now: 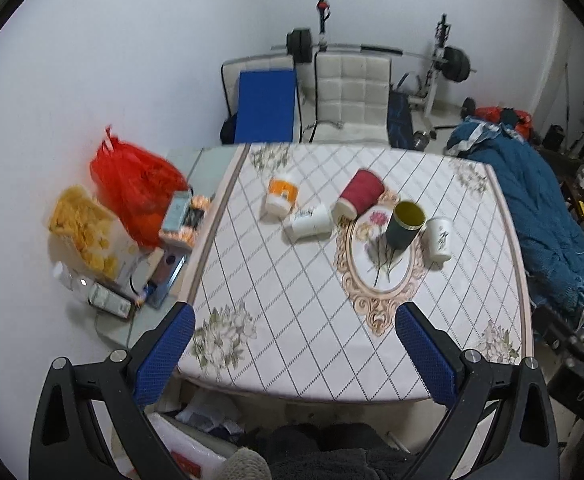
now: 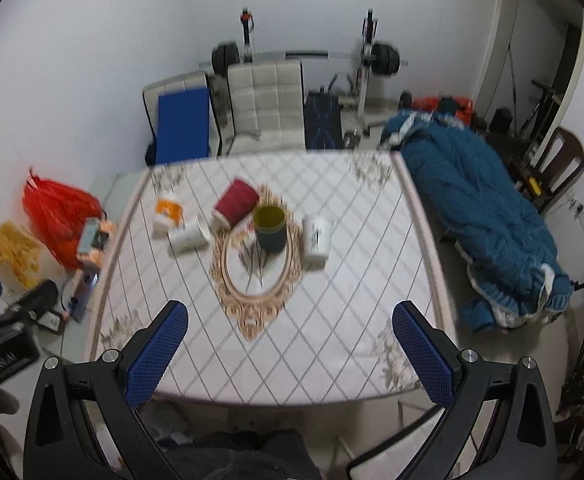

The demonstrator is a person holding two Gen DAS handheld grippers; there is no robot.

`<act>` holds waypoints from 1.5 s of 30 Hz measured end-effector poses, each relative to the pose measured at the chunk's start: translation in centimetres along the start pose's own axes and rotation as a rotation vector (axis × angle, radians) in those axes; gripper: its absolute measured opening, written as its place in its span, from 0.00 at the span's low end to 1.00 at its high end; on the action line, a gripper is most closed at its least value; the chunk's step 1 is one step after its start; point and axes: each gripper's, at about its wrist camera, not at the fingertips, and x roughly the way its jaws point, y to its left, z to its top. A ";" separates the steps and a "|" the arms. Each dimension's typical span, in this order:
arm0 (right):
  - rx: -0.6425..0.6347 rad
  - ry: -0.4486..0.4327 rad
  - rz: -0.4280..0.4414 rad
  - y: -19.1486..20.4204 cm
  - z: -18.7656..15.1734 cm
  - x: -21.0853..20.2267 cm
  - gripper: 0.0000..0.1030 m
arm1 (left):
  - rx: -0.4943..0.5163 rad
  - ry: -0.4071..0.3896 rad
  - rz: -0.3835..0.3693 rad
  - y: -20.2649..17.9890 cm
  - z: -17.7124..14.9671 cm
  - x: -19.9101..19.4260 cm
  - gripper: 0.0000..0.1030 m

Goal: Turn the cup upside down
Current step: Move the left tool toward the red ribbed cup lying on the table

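Several cups stand on the patterned table (image 1: pixel 292 320). A dark cup with a yellow inside (image 1: pixel 403 226) (image 2: pixel 270 228) stands upright, mouth up, at the top of the oval motif. A white flowered cup (image 1: pixel 439 238) (image 2: pixel 316 240) stands to its right. A dark red cup (image 1: pixel 357 198) (image 2: pixel 234 202), a white cup (image 1: pixel 309 222) (image 2: pixel 190 236) and an orange-and-white cup (image 1: pixel 280 198) (image 2: pixel 167 214) stand mouth down to its left. My left gripper (image 1: pixel 295 324) and right gripper (image 2: pixel 290 320) are both open and empty, above the table's near edge.
A red bag (image 1: pixel 136 184), a yellow snack pack (image 1: pixel 84 232) and boxes lie on the floor to the left. White chairs (image 1: pixel 349 92), a blue pad (image 1: pixel 266 106) and a barbell rack stand behind the table. A blue blanket (image 2: pixel 479 216) lies to the right.
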 end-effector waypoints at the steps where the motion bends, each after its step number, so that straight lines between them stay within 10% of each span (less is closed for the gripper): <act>1: 0.000 0.027 0.001 -0.2 -0.2 1.2 1.00 | -0.007 0.014 0.013 0.0 -0.2 0.8 1.00; 21: 0.009 0.428 0.033 -1.0 -5.4 21.3 1.00 | 0.013 0.284 0.081 0.0 0.3 16.0 1.00; 45: 0.135 0.625 -0.055 2.8 -0.7 39.1 1.00 | 0.418 0.400 0.050 -6.4 15.4 35.2 1.00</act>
